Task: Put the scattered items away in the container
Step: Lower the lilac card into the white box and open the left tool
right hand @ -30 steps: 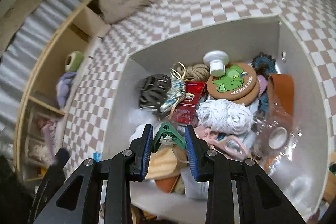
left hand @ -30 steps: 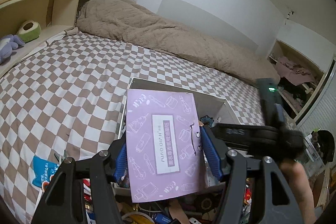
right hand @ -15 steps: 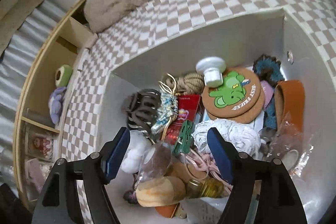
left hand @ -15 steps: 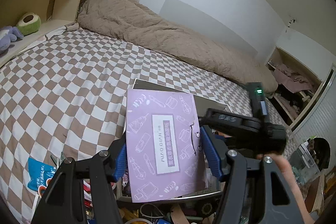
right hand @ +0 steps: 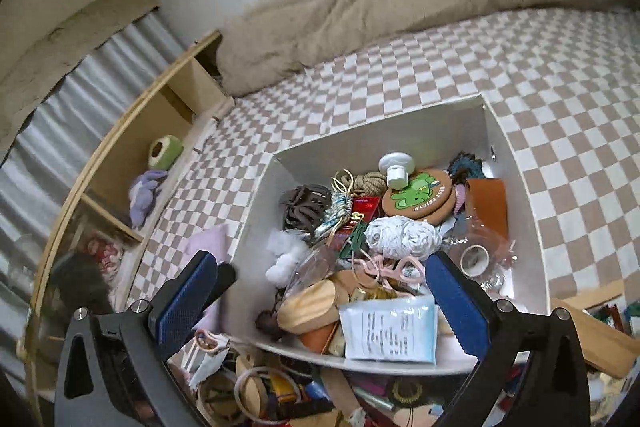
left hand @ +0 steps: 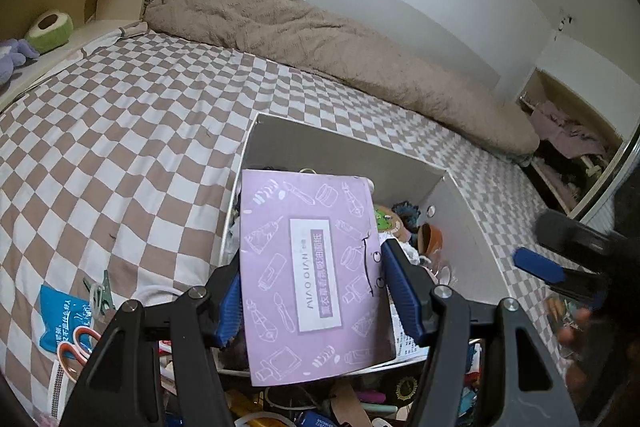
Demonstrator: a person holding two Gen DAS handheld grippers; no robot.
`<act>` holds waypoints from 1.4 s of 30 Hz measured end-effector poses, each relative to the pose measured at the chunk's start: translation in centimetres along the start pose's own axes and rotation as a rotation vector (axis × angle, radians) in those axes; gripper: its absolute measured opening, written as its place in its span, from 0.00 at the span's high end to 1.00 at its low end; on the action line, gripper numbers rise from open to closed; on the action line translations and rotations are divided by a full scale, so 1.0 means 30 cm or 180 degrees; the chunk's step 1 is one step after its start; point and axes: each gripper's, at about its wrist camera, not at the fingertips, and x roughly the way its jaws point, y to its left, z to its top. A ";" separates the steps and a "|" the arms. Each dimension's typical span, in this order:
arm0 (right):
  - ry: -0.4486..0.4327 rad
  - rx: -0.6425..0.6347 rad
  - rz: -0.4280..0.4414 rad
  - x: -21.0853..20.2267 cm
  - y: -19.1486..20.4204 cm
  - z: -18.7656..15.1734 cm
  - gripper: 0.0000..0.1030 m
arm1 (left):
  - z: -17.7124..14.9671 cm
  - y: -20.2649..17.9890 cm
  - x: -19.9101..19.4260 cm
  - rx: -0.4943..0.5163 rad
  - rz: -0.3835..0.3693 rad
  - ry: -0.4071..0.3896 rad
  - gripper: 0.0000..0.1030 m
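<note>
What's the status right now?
Left gripper shut on purple packet above box. Right gripper opening, empty, over box. Box crowded.

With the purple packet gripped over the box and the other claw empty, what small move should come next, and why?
Probably lower the left claw a little and let go. Its pads pinch the purple packet upright over the near edge of the white box, so it should drop in. The right claw is opening with nothing between its pads, above the box's contents.

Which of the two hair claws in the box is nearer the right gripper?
The pink hair claw, lying toward the box's near end beside the right gripper; the dark brown hair claw sits farther back by the left wall.
</note>
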 end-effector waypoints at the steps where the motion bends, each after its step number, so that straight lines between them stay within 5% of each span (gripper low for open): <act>1: -0.0010 -0.0023 0.0001 -0.005 0.005 -0.012 0.00 | -0.003 -0.006 0.007 0.0030 0.0024 0.0007 0.39; 21: 0.0117 0.0005 0.0069 0.012 -0.062 -0.108 0.00 | -0.060 -0.048 0.181 0.0453 0.0475 0.0216 0.38; 28: 0.0105 0.0010 0.0081 0.012 -0.072 -0.110 0.00 | -0.053 -0.052 0.161 0.0433 0.0454 0.0146 0.14; 42: -0.0029 -0.0009 0.0062 -0.012 -0.100 -0.105 0.00 | -0.049 -0.058 0.084 0.0392 0.0498 0.0117 0.00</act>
